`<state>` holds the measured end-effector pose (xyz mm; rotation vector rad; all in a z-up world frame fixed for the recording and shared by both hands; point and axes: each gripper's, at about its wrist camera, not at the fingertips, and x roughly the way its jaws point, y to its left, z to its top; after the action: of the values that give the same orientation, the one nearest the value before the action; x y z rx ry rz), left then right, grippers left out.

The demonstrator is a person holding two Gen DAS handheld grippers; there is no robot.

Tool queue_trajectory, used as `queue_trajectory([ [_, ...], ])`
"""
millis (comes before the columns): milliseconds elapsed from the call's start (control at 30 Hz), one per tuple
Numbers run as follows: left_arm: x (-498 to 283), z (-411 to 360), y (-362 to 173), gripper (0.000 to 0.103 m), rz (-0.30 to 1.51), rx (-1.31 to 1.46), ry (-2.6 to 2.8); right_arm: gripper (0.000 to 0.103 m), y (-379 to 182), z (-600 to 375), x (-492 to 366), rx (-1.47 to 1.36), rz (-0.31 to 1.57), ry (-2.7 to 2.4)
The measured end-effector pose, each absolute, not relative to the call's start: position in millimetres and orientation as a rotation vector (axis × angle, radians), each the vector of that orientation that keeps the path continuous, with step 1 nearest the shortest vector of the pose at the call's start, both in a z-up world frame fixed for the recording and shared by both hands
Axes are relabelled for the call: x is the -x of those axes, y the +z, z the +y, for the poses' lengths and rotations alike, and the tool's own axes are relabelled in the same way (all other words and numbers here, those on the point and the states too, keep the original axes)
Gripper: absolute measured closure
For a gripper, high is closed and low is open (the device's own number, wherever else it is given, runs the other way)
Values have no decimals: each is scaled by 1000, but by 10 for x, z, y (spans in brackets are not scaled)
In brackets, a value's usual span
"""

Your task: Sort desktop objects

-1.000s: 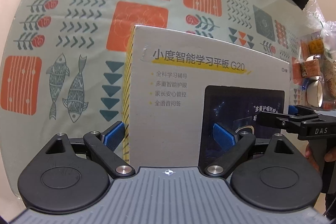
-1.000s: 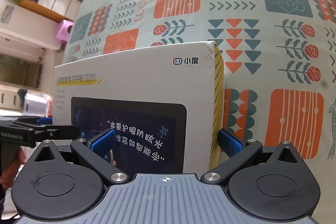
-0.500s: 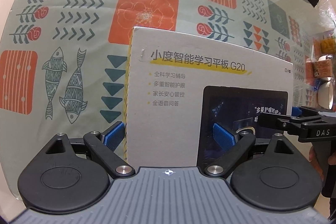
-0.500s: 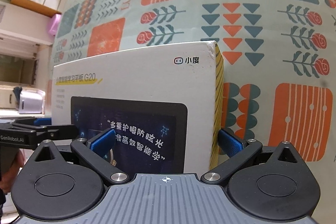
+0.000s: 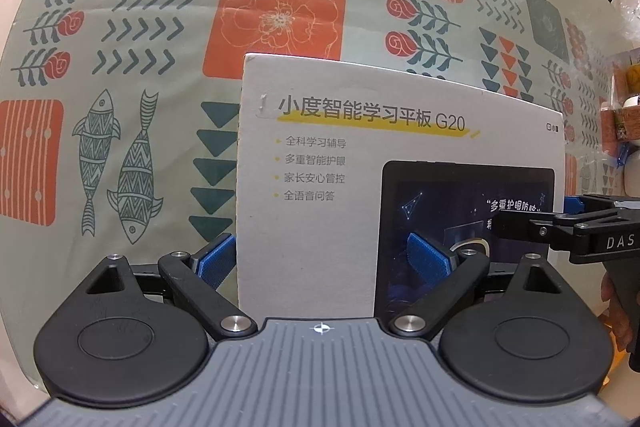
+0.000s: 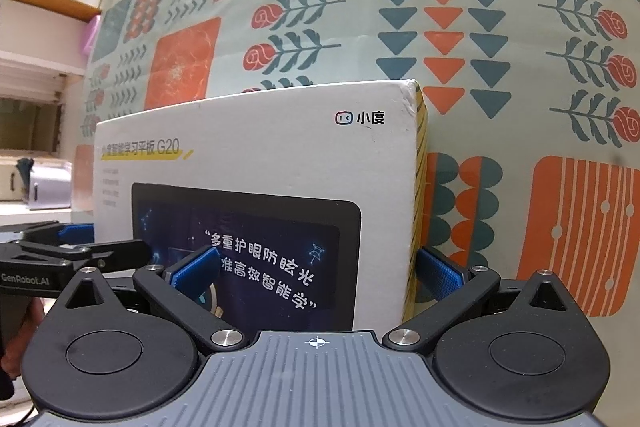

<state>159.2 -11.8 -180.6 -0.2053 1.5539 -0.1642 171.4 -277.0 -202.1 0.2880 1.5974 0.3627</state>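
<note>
left tool (image 5: 322, 259): pinching box's 9 o'clock edge | white rigid cardboard tablet box (image 5: 360, 187): held flat above patterned tabletop (image 5: 120, 27), likely moderately heavy, smooth; grip opposite edges | right tool (image 6: 318, 269): pinching 3 o'clock edge

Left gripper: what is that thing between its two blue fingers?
The white tablet box: its left edge sits between the left gripper's blue fingers, as the left wrist view shows.
</note>
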Motion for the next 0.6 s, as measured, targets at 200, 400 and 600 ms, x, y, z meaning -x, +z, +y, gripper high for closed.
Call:
queue_trajectory([
  [200, -1590, -126, -1815, 0, 1548, 203, -161, 0, -2031, -2760, -1716, -283, 1590, 365],
  [400, -1550, -127, -1805, 0, 1520, 206, -152, 0, -2042, -2801, -1671, -292, 1553, 380],
  [600, -1491, -99, -1796, 0, 1478, 228, -147, 0, -2033, -2837, -1588, -315, 1494, 369],
])
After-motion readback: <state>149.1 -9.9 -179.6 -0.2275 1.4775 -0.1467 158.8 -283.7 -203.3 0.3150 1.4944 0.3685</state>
